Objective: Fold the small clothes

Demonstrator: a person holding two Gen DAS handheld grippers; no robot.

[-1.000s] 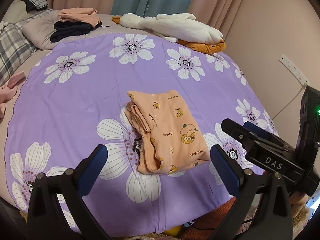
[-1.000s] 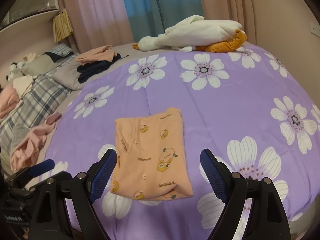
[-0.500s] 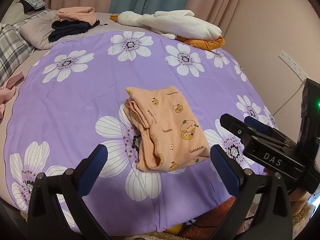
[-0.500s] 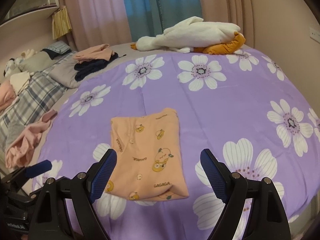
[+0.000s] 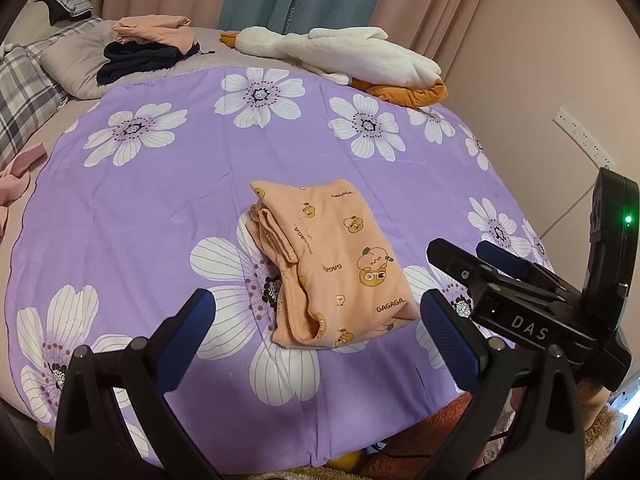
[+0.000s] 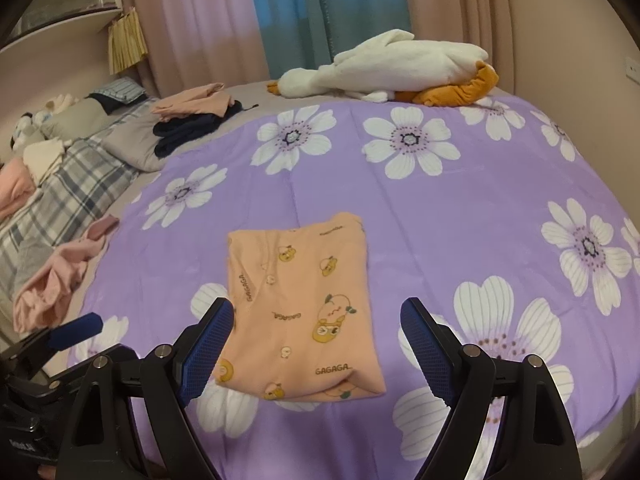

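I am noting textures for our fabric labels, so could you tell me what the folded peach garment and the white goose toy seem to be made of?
The folded peach cartoon-print garment looks like soft matte knit cotton: thin layers, limp rolled edges. The long white goose plush toy looks like fluffy fleece, probably synthetic, with a fuzzy surface.

A bed [image 6: 460, 208] fills the room, spread with a purple flowered sheet [image 5: 160, 208]. Behind the bed hang pink curtains [image 6: 192, 20] flanking a blue curtain [image 6: 320, 8]. Right of the bed, a plain pinkish wall [image 5: 540, 60] carries a white socket strip [image 5: 580, 140].
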